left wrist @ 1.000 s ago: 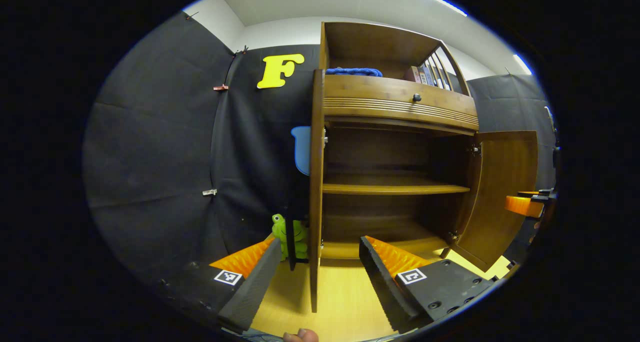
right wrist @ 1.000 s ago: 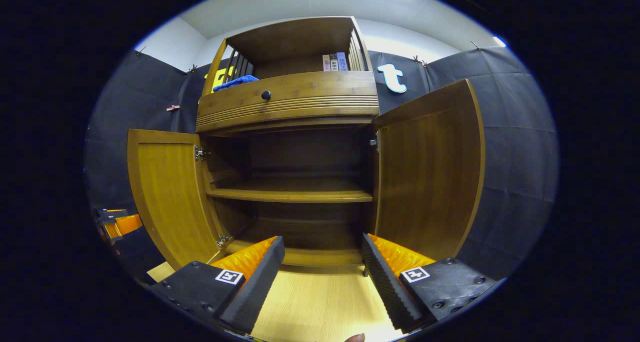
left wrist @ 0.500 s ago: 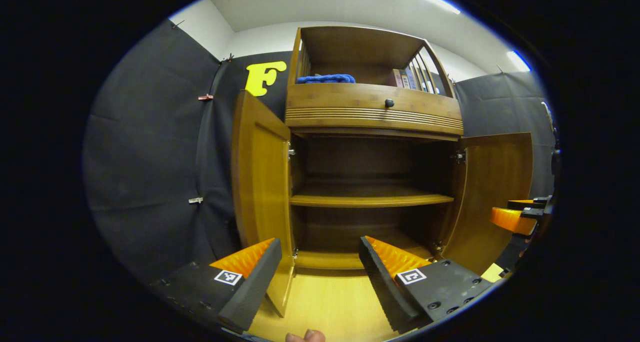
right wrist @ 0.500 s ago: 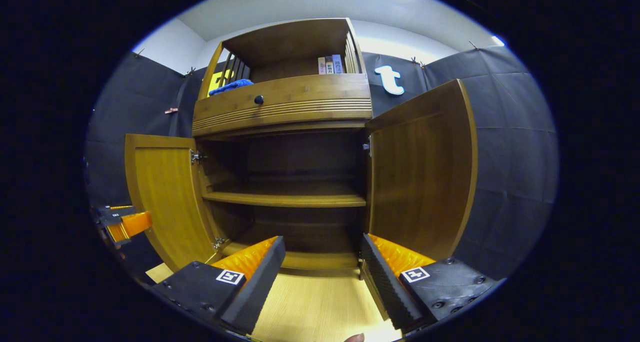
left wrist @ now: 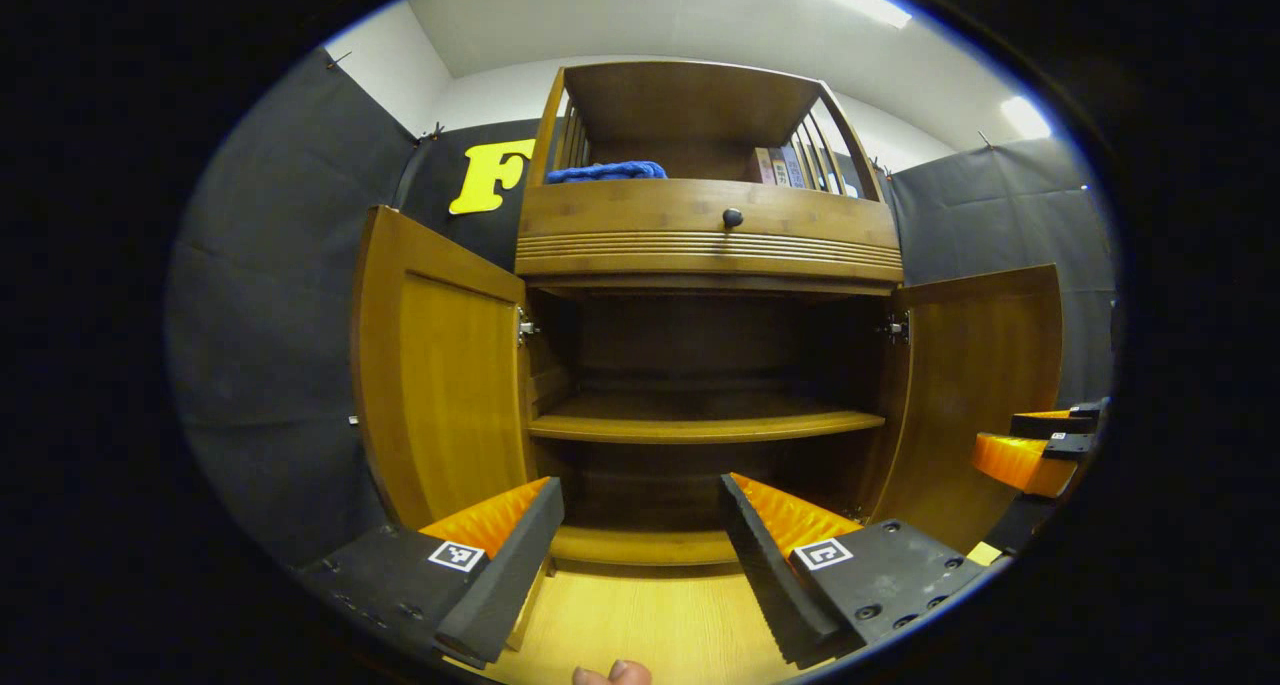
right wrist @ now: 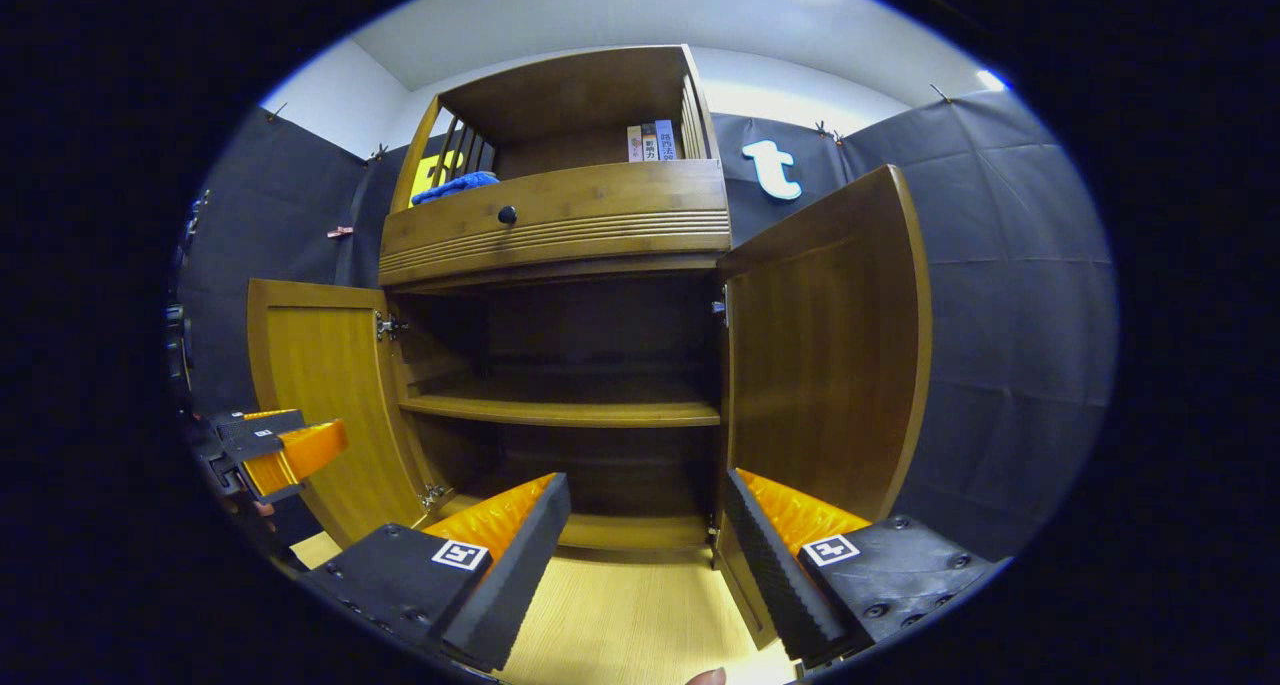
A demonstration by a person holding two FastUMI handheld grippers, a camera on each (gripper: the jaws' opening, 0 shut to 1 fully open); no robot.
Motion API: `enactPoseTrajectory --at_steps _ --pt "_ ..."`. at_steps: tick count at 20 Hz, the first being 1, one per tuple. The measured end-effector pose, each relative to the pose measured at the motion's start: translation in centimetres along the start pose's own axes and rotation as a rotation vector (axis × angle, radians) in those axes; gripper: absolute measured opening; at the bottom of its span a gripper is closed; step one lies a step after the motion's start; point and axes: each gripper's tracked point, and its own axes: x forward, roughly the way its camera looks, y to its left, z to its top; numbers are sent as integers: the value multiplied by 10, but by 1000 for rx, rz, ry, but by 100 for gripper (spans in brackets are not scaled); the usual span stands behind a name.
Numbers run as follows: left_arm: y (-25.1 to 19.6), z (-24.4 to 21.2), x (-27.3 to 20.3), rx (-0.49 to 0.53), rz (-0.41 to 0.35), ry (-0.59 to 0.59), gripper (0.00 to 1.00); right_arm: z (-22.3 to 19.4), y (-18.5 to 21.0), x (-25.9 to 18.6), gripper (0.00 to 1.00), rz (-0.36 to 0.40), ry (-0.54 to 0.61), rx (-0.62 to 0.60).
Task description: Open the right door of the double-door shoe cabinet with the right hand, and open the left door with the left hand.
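The wooden shoe cabinet (left wrist: 710,240) (right wrist: 560,220) faces me with both doors swung out. Its left door (left wrist: 435,385) (right wrist: 325,395) and right door (left wrist: 985,390) (right wrist: 825,350) stand wide, baring a dark interior with one bare shelf (left wrist: 705,427) (right wrist: 560,412). My left gripper (left wrist: 635,555) is open in front of the cabinet's base, holding nothing; it also appears at the left edge of the right gripper view (right wrist: 285,450). My right gripper (right wrist: 645,560) is open too, before the base by the right door; its orange fingers (left wrist: 1025,460) show at the far right of the left gripper view.
Above the doors is a drawer with a black knob (left wrist: 733,218) (right wrist: 507,215). The top shelf holds a blue cloth (left wrist: 605,172) (right wrist: 455,185) and some books (left wrist: 780,165) (right wrist: 650,142). Light wood floor (left wrist: 650,630) (right wrist: 620,620) runs under both grippers. Black cloth walls surround the cabinet.
The left door has swung from edge-on to wide open in the left gripper view, which has turned to face the cabinet squarely. Both grippers have drawn back slightly; the right door stays open.
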Motion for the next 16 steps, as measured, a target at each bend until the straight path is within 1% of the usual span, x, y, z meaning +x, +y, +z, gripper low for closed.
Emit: enactPoseTrajectory --at_steps 2,4,7,8,9,10,11,12,13,15,16 --pt "-5 -2 4 1 -1 8 96 0 -1 1 100 6 -4 -13" --pt "-8 -2 7 -4 -2 9 96 -2 -3 2 94 7 -1 -9" --pt "-12 0 10 0 -7 7 96 -5 -4 1 94 6 7 6" --pt "-13 0 11 5 -10 7 96 -4 -5 2 100 5 5 6" --pt "-15 0 11 8 -12 9 96 -4 -6 2 98 5 2 4" --pt "-15 -1 12 10 -14 10 96 -4 -6 3 98 4 4 3" --pt "-17 -2 11 10 -16 13 96 -5 -6 3 100 6 5 4" --pt "-18 -3 12 10 -18 15 96 -5 -5 3 100 8 5 5" --pt "-19 -3 12 11 -20 16 96 -5 -5 3 98 9 4 3" --pt "-19 -3 12 17 -22 16 96 -4 -4 4 98 9 2 -4" --pt "-20 -3 13 18 -25 16 96 -5 -5 4 100 9 3 -5"
